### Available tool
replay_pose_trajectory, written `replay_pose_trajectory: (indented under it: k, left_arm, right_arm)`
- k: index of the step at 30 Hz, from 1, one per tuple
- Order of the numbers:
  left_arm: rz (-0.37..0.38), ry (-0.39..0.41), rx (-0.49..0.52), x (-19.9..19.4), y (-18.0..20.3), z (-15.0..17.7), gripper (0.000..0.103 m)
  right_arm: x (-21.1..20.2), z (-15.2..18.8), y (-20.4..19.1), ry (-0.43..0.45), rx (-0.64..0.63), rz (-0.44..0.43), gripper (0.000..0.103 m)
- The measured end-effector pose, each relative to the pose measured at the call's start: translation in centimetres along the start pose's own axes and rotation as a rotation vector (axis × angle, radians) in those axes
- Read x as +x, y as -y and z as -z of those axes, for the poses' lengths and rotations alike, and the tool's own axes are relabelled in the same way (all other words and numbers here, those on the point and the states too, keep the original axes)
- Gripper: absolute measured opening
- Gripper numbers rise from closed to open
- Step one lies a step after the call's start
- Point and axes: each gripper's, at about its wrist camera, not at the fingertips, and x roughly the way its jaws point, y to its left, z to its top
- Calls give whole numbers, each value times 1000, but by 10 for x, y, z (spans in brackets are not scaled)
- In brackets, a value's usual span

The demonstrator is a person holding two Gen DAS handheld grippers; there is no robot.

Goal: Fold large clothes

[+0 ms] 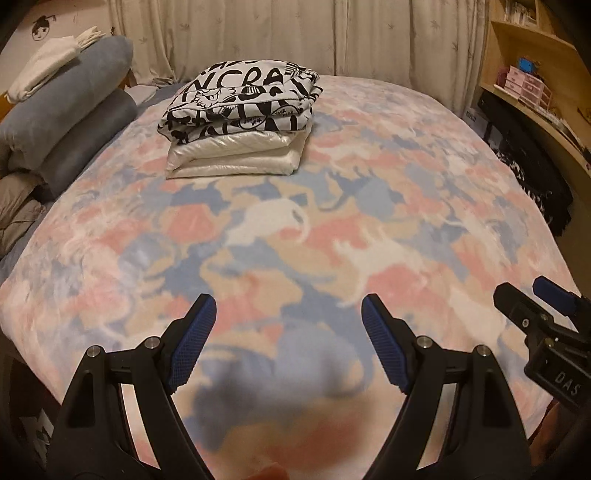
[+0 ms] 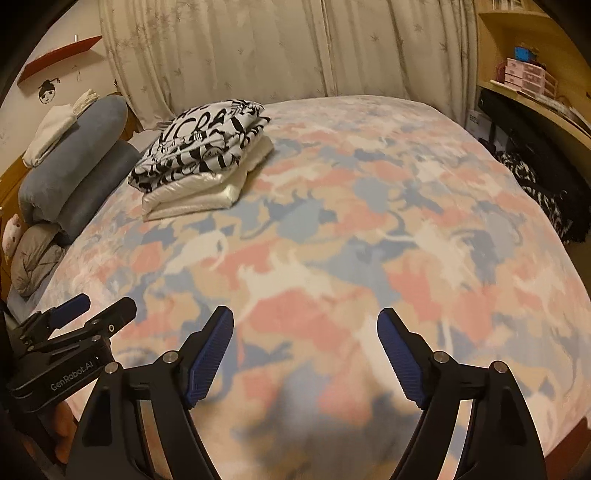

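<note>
A: Start at the jaws. How do they stand?

B: The left gripper (image 1: 288, 306) has its jaws wide apart, blue pads facing each other, nothing between them but the bedspread (image 1: 295, 236) below. The right gripper (image 2: 306, 319) is the same: jaws spread, nothing held.

A: And their pose?

B: Both point forward and tilted downward over the near part of the bed, hovering above the blanket rather than pressing into it, as far as I can tell. They sit side by side: in the left wrist view the right gripper shows at the lower right edge; in the right wrist view the left gripper (image 2: 99, 306) shows at the lower left, its jaws parted too. A bit of the person's fingers (image 2: 64, 424) shows beneath it, wrapped on the handle.

A: Where are the clothes?

B: A folded stack sits well apart from both grippers, upper centre-left in the left view, upper left in the right view. On top lies a black-and-white lettered garment (image 1: 243, 101), folded, resting on a white folded garment (image 1: 232, 157). The pile lies on the pastel animal-print bedspread.

A: Beyond that?

B: Blue-grey pillows (image 1: 70, 110) at the far left with a white cloth (image 1: 40, 66) on top, cream curtains (image 1: 295, 33) across the top, a wooden shelf (image 1: 535, 48) at upper right, dark fabric (image 1: 532, 184) below it.
</note>
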Motion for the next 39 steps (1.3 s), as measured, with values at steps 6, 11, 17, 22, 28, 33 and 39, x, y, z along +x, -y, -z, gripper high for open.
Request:
replay_pose_trajectory:
  k: [6, 11, 17, 22, 28, 33, 39]
  left_arm:
    - [18, -9, 9, -14, 8, 10, 79]
    - [30, 6, 12, -29, 13, 13, 79]
    - [19, 52, 31, -50, 19, 14, 79]
    - [21, 74, 42, -63, 24, 13, 79]
    - [28, 84, 49, -71, 30, 14, 79]
    - [27, 85, 46, -73, 32, 15, 79]
    - [24, 88, 49, -75, 32, 15, 79]
  right_arm:
    - [-21, 27, 6, 1, 49, 0, 85]
    - [-32, 30, 7, -5, 58, -7, 85]
    - [-50, 29, 3, 19, 48, -36, 85]
    - [-65, 25, -4, 53, 32, -36, 85]
    - [-79, 20, -3, 76, 33, -37, 86]
    - [-84, 18, -1, 89, 32, -32, 86]
    - [-85, 18, -2, 90, 36, -35, 86]
